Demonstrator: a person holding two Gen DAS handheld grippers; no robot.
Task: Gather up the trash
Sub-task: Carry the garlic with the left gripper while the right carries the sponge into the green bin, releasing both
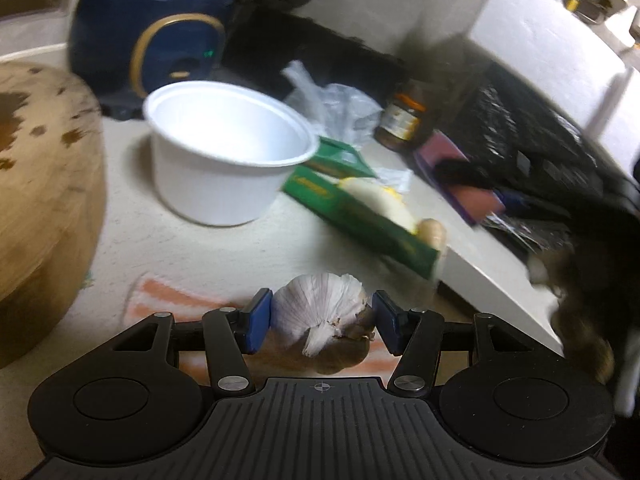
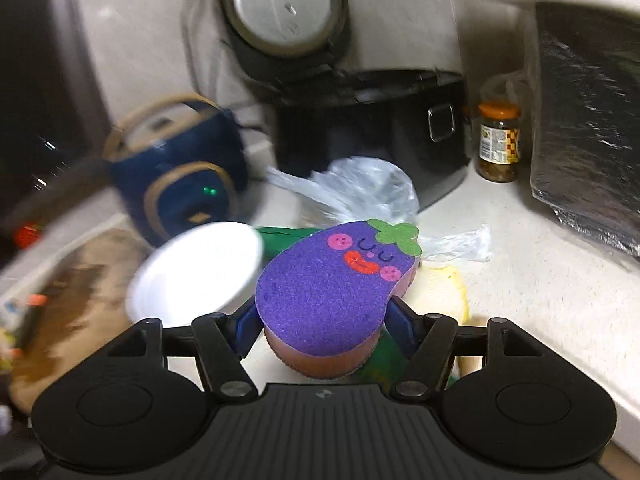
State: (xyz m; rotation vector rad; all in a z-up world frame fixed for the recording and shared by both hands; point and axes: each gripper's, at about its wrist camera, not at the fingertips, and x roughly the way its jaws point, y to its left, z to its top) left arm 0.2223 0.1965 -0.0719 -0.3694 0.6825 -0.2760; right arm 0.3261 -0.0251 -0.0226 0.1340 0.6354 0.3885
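Garlic [image 1: 320, 312]: papery white bulb with faint purple ribs, husk flaking brown at the root end; it sits clamped between the blue pads of the left gripper [image 1: 322, 320], both pads pressing its sides.
Cloth [image 1: 168, 304]: orange-and-white striped terry, soft and nubbly, lying flat beneath the left gripper and the bulb.
Sponge [image 2: 332, 288]: eggplant-shaped, coarse purple scouring face with a red smile, pink dots and a green felt leaf cap, over a thicker pinkish foam layer; the right gripper [image 2: 324, 320] grasps it, one blue pad against each flank.
Foam bowl [image 1: 228, 148]: smooth white, round, thin rolled rim, standing upright ahead of the left gripper and slightly to its left; in the right wrist view it is just ahead-left of the sponge, blurred.
Green carton [image 1: 360, 208]: flat glossy cardboard box ahead-right of the garlic, its flap open, pale yellow-white scraps lying on top.
Plastic bag [image 2: 360, 188]: thin, clear, crumpled film beyond the sponge, in front of the black cooker.
Jar [image 2: 500, 144]: glass, orange lid, printed label, far ahead-right of the right gripper.
Chopping block [image 1: 44, 200]: thick round wood, stained, left of the left gripper.
Counter [image 2: 540, 288]: pale speckled stone.
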